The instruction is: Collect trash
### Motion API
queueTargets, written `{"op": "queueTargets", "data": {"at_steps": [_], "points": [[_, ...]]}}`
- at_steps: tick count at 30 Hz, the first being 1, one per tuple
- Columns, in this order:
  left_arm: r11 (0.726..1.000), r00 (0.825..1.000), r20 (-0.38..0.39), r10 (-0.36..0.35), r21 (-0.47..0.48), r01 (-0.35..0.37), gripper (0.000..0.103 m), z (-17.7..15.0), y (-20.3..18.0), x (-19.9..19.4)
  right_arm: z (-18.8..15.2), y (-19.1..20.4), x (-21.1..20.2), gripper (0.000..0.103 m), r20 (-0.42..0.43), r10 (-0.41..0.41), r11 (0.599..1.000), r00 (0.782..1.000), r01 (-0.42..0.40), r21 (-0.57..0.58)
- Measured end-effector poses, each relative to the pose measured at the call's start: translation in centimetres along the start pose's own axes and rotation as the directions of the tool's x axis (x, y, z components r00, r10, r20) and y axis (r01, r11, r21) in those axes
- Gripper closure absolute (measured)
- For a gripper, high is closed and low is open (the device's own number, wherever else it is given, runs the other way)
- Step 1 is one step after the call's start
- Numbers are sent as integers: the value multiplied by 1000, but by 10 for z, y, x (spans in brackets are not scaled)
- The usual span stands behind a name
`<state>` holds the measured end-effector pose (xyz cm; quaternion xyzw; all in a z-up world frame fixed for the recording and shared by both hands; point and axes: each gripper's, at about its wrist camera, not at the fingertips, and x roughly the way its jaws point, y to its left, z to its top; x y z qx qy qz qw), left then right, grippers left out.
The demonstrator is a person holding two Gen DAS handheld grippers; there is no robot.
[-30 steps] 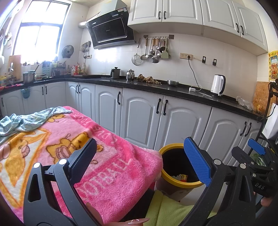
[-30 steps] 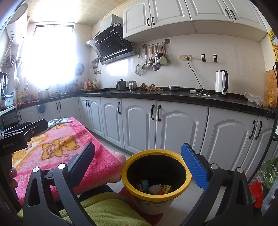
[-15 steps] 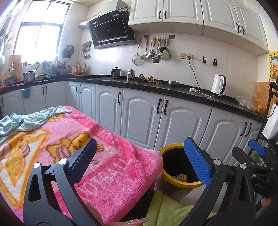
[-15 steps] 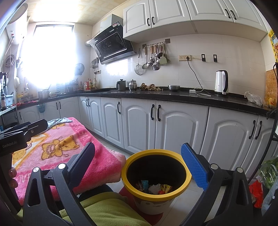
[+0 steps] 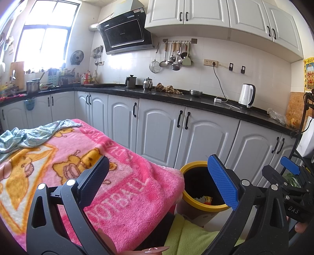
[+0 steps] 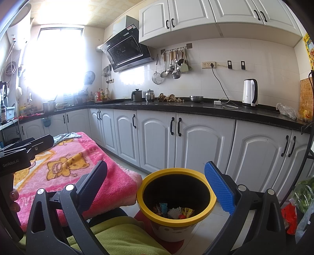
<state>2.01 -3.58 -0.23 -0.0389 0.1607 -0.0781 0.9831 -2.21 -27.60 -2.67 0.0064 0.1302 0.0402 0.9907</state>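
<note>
A big window [image 6: 57, 58] at the upper left of the frame lets in very bright light. White cupboards [image 6: 200, 141] run along the middle under a long black counter [image 6: 196, 108], and more white cupboards [image 6: 215, 13] hang at the top. The wall [image 6: 274, 78] is white tile, and the floor [image 6: 214, 225] at the bottom is pale.

"football" runs across the near edge of the pink blanket [image 5: 125, 188]; "genrobot.ai" marks the left gripper [image 6: 14, 157]; "das" marks the right gripper [image 5: 292, 196].
</note>
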Motion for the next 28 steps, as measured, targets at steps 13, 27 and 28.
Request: {"op": "queueTargets", "data": {"at_steps": [13,27,28], "points": [[1000,999,-43,25,-10,-25,11,-6,5,6,-1,1,0,6,-6,1,1000,1000,-1,-2],[871,910,-178,374,-270,-411,11,-10,184,-31,26,118,62,6,-179,392,899,902,-417,-134],[834,882,-189,431,-291,-469,11,-13,206,-41,27,142,71,6,-227,439,868,870,-475,-146]]}}
